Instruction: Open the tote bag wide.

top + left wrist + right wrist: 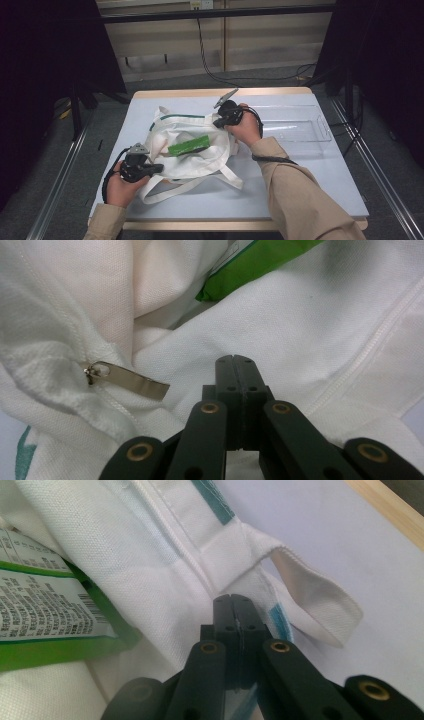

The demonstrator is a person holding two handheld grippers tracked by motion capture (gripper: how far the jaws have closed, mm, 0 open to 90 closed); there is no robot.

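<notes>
While both jaws are pressing shut on white cloth, the left gripper is pinching the white canvas tote bag at seven o'clock, the right gripper at one; the flat green packet is lying between them, long axis eight-to-two, slightly nearer the left.

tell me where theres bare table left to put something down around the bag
Bare patches: the strip right of the white bag, in front of the clear tray out to the table's right edge, and the front edge below the bag's straps. A narrow strip runs along the left edge. The middle is crowded by the bag, the green packet and both grippers.
</notes>
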